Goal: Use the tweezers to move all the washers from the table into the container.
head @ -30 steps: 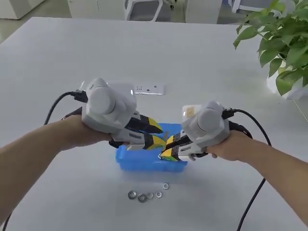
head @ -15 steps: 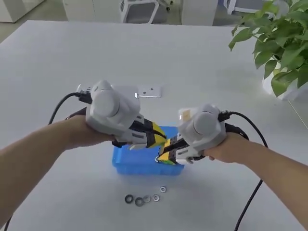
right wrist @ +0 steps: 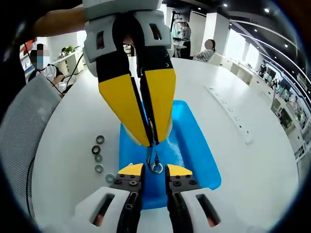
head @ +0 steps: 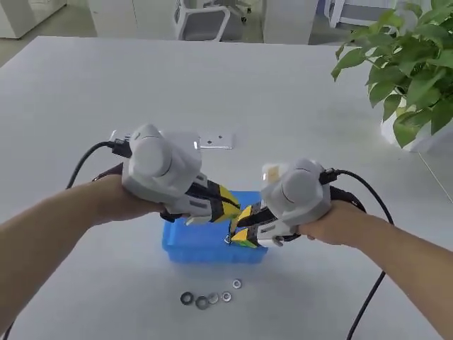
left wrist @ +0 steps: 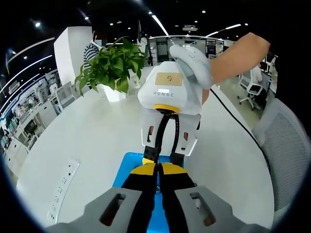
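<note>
Head view: bright, even overhead light, sharp throughout. Matte white tabletop (head: 297,92) evenly lit, with a soft, short shadow along the front of the blue plastic container (head: 202,248). Gripper views: heavy fisheye, lines bow toward the edges. Left gripper view is dark up top, white ceiling strip light (left wrist: 158,22) glaring. Close foreground soft in both.

My left tongs (right wrist: 154,140) pinch the slim metal tweezers (right wrist: 153,155), whose tips grip one small steel washer (right wrist: 156,168) over the open blue container (right wrist: 194,155). Five more washers (head: 212,299) lie in a loose row on the white bench (head: 297,106), near the container's wall
</note>
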`<state>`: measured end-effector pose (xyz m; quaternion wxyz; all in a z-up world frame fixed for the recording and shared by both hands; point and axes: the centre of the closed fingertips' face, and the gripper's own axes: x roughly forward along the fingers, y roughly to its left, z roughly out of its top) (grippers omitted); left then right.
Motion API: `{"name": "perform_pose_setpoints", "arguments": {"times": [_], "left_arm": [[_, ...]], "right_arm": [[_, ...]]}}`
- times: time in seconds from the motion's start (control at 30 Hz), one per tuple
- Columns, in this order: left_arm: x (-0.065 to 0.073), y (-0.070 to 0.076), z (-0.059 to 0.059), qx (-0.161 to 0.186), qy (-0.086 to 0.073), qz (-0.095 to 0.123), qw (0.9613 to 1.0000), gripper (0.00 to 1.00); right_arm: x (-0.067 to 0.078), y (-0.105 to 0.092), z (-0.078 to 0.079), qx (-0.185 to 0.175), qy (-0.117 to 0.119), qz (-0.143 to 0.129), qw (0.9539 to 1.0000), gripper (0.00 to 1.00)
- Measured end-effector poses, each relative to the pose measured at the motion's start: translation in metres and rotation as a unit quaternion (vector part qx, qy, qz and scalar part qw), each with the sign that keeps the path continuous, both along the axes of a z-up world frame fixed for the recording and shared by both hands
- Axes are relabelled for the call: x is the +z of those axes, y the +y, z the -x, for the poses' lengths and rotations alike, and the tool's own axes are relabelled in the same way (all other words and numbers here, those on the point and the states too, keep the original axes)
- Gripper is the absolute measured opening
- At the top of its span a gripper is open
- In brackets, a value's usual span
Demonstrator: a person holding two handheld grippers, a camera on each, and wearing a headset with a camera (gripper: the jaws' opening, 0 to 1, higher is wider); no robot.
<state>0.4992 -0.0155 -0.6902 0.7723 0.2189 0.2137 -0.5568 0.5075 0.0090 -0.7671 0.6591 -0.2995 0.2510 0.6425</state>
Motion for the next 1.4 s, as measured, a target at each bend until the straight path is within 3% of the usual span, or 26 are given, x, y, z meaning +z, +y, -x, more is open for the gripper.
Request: {"name": "perform_pose_setpoints", "arguments": {"times": [0.93, 1.4], "left_arm": [[-0.002, 0.004, -0.007, 0.012, 0.004, -0.002, 0.9999, 0.05], [0.012, 0.008, -0.004, 0.016, -0.002, 0.002, 0.9999, 0.05]], "right_arm": [[0.041, -0.037, 0.003, -0.085, -0.019, -0.045, 0.9952, 0.31], [0.048, -0.051, 0.012, -0.108, -0.016, -0.056, 0.9925, 0.37]]}}
